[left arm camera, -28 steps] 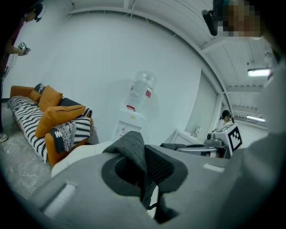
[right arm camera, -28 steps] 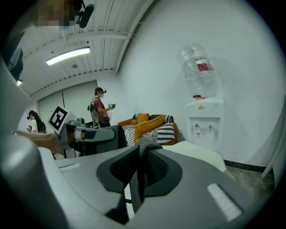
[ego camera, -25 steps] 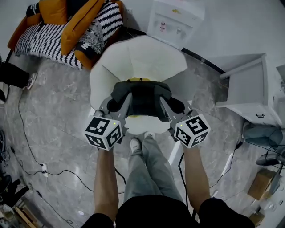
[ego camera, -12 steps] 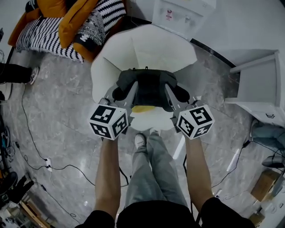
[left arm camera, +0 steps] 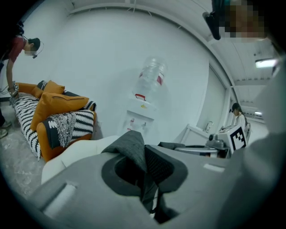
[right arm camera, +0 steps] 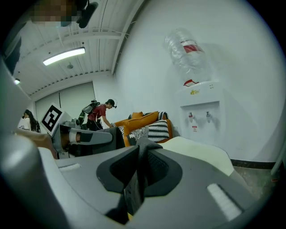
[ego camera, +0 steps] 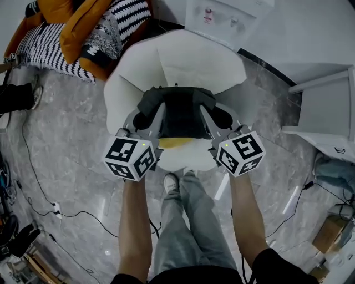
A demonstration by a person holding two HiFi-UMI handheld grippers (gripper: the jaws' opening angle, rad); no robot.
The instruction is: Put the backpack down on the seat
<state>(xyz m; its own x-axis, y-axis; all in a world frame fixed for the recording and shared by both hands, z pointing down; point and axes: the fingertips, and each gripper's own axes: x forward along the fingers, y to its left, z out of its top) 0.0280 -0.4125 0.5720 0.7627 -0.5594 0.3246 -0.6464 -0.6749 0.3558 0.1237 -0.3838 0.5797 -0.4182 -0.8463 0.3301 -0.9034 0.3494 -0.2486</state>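
In the head view a dark grey backpack (ego camera: 178, 112) with a yellow underside hangs just over the seat of a white armchair (ego camera: 191, 60). My left gripper (ego camera: 146, 117) is shut on its left shoulder strap. My right gripper (ego camera: 216, 118) is shut on the right strap. The left gripper view shows grey strap fabric (left arm camera: 132, 144) pinched between the jaws of the left gripper (left arm camera: 144, 172). A dark strap (right arm camera: 134, 185) is clamped edge-on in the right gripper (right arm camera: 139, 172). Whether the backpack's bottom touches the cushion I cannot tell.
An orange sofa with a striped blanket (ego camera: 83, 30) stands at the back left, a water dispenser (ego camera: 224, 16) behind the chair, and a white cabinet (ego camera: 327, 105) to the right. Cables (ego camera: 39, 188) trail over the grey floor. The person's shoes (ego camera: 171, 182) stand at the chair's front edge.
Both grippers have sunk together with the backpack, which now sits lower and deeper between the chair's arms. The grips on the straps look unchanged.
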